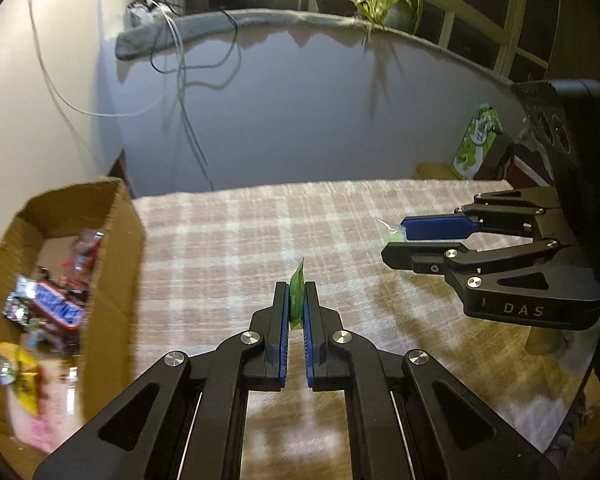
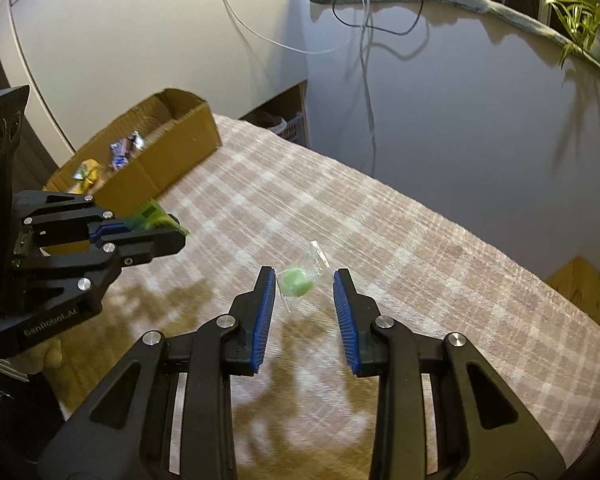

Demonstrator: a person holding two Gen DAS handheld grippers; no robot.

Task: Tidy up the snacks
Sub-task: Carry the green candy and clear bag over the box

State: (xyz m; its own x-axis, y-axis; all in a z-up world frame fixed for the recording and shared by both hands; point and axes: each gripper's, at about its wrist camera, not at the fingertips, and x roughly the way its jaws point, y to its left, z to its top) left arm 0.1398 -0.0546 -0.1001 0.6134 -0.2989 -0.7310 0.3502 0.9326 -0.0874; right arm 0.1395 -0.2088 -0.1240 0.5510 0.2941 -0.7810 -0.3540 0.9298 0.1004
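Note:
My left gripper point(image 1: 296, 286) is shut on a thin green packet point(image 1: 298, 300), held edge-up above the plaid tablecloth point(image 1: 240, 232). The right wrist view shows that gripper point(image 2: 172, 232) with the green packet point(image 2: 156, 216) close to the cardboard box point(image 2: 188, 136). My right gripper point(image 2: 304, 276) has its jaws a little apart, and a round green candy in a clear wrapper point(image 2: 298, 282) fills the gap at the tips. From the left wrist view, the right gripper point(image 1: 392, 244) hovers over the table's right side with the candy point(image 1: 392, 234) at its tips.
The open cardboard box point(image 1: 112, 264) at the table's left holds several snacks, among them a blue chocolate bar point(image 1: 56, 308) and a yellow packet point(image 1: 18, 372). A green carton point(image 1: 478, 142) stands beyond the far right edge. Cables point(image 1: 184, 80) hang down the wall behind.

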